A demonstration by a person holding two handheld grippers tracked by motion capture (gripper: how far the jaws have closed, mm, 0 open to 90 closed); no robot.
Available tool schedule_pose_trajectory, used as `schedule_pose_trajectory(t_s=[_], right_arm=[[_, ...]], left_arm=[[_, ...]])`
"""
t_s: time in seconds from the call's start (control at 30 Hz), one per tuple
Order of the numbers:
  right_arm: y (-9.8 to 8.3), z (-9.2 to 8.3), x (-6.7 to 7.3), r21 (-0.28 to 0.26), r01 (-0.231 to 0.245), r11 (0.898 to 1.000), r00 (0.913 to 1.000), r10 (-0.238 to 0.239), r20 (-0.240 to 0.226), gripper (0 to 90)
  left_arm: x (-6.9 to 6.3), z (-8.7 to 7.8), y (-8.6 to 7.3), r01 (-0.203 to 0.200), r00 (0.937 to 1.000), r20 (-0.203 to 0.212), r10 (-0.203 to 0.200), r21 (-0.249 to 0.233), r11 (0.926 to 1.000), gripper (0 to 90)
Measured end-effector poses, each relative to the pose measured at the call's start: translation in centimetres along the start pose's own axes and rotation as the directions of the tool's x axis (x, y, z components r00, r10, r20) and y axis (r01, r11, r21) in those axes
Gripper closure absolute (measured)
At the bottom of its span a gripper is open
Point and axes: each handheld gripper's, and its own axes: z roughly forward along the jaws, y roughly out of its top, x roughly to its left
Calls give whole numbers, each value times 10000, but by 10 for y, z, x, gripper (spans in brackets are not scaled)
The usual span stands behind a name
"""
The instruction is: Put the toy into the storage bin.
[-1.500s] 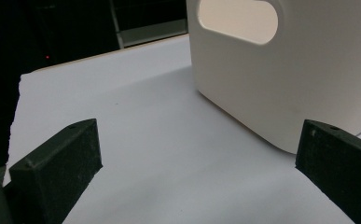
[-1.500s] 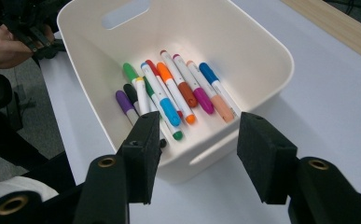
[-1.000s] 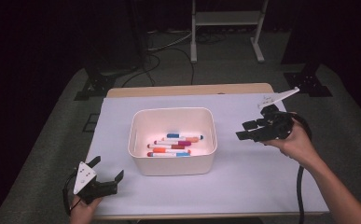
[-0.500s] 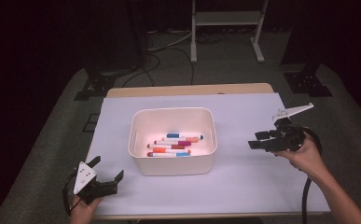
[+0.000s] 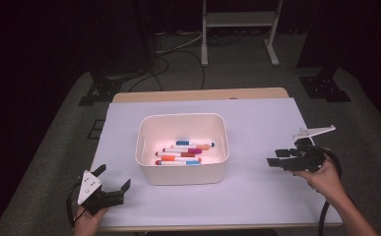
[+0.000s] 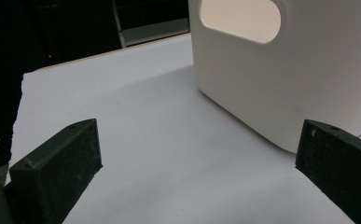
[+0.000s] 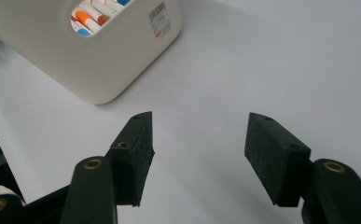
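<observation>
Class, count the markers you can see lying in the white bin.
4, though others may be hidden: in the white bin, a blue-capped marker farthest back, then a purple one, an orange one, and a red-and-blue one nearest.

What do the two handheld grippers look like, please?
Both the left gripper and the right gripper are black with two blocky black jaws. Each carries a pale grey three-cornered plate on top. A black cable trails from the right one.

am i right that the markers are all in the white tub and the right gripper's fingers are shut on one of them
Not quite. The markers do lie in the white tub, but the right gripper holds nothing: its fingers stand wide apart over bare table, having just been opening, as the right gripper view shows.
</observation>
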Motion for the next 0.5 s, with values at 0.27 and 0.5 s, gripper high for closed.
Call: schedule_pose_trajectory(t_s=[0.27, 0.5], right_arm=[[-25, 4, -6, -165, -443, 9989, 9990, 444, 67, 400], [-43, 1, -2, -607, -628, 9962, 9979, 638, 144, 387]], left_arm=[[0, 0, 0, -6, 10000, -22, 6, 21, 10000, 0], [0, 1, 0, -19, 10000, -11, 19, 68, 10000, 0]])
